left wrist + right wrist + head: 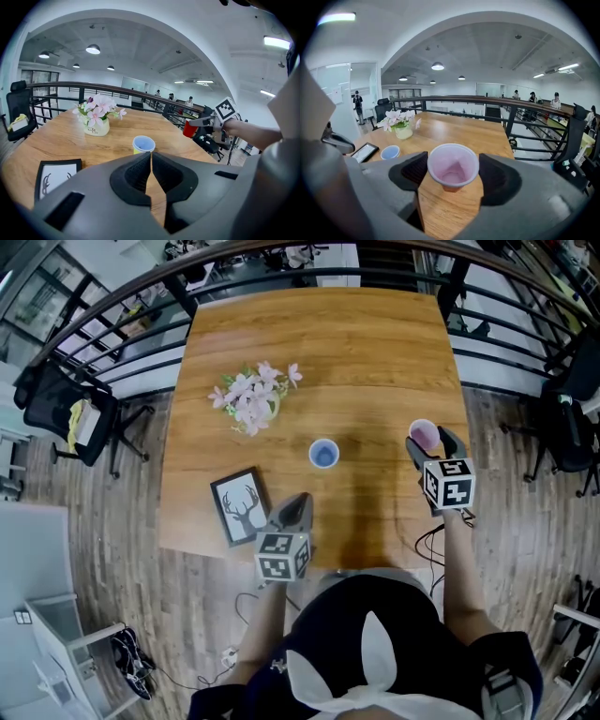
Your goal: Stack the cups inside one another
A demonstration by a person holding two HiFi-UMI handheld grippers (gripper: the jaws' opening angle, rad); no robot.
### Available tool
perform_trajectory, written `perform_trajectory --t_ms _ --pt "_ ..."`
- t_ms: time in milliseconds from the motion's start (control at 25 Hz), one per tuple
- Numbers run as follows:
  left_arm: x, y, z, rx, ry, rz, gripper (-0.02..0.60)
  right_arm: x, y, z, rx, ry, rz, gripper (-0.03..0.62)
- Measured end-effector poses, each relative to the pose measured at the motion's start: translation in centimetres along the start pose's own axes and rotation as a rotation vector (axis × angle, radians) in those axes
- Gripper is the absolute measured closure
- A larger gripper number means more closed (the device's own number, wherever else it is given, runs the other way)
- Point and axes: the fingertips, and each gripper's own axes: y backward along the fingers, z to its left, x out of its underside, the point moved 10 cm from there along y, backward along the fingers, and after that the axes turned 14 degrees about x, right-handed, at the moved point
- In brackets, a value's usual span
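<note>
A yellow cup with a blue inside (323,454) stands upright near the middle of the wooden table (375,343); it also shows ahead of my left jaws (143,144). My left gripper (298,502) is shut and empty, near the table's front edge, short of that cup (151,161). My right gripper (431,441) is at the table's right side, shut on a red cup with a pink inside (424,434). That red cup (453,165) sits upright between the right gripper's (453,169) pads, mouth up. From the left gripper view the red cup (190,129) looks slightly above the table.
A pot of pink flowers (251,399) stands left of centre. A black picture frame with a deer drawing (241,505) lies at the front left, beside my left gripper. Black railings (131,329) run round the table, and an office chair (66,413) is on the left.
</note>
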Motion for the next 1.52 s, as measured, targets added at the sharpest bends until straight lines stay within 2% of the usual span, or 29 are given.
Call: perform_trajectory --t_ms 240,480,880,1520 --pt "-0.2 0.3 -0.3 -0.002 -0.01 -0.013 0.555 -3.3 2.0 0.6 -0.034 0.001 -0.109 0.256" --pt "-0.8 0.8 -0.9 -0.007 -0.008 -0.024 0.555 -5.4 3.7 1.1 -0.071 0.007 -0.176 0.258" --pt "-0.5 1.2 -1.1 -0.021 -0.011 -0.027 0.555 -5.7 3.3 2.7 -0.123 0.025 -0.173 0.258" --pt "-0.3 2.1 -0.7 -0.039 0.004 -0.036 0.555 -8.2 2.8 9.7 -0.297 0.1 -0.212 0.258"
